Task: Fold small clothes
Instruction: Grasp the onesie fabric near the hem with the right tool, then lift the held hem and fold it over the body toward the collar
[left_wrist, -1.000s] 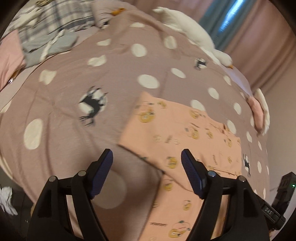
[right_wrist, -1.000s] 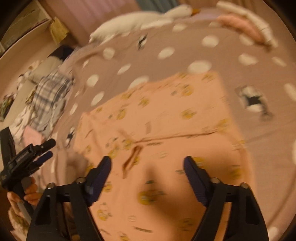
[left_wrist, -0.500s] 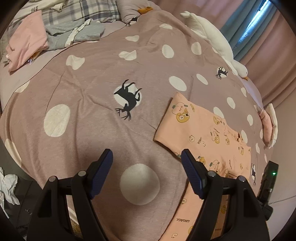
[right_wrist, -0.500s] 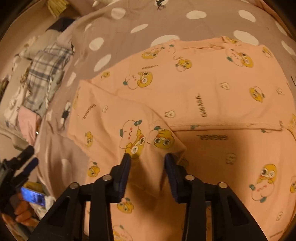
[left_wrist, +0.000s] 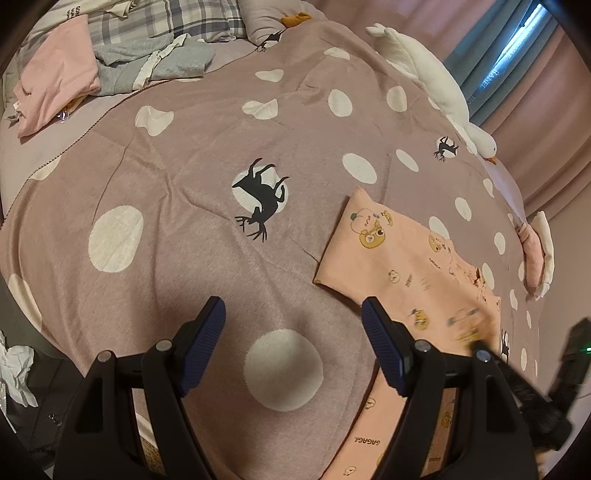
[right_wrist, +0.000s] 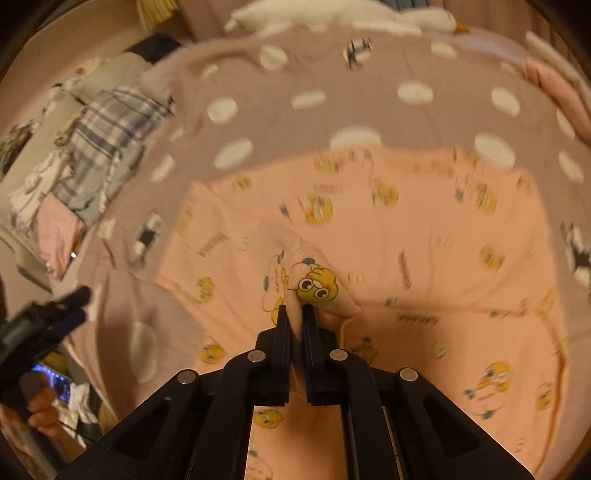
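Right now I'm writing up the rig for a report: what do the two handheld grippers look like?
Both match. The left gripper and right gripper have matte black angular plastic frames with round silver rivets at the pivots, and jaws lined with ribbed dark blue pads. No cables or sleeves show.

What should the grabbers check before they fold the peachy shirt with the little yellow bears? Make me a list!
1. Right gripper has a pinch of the peach garment: ok, its jaws are shut on a raised fold.
2. Left gripper free to help: ok, jaws open, nothing between them.
3. Left gripper over the garment: not ok, it hangs over the spotted blanket beside the garment's edge.
4. Garment lying flat: cannot tell, the right view is blurred.
5. Room on the blanket for folding: ok, the clothes pile and plush goose lie far off.
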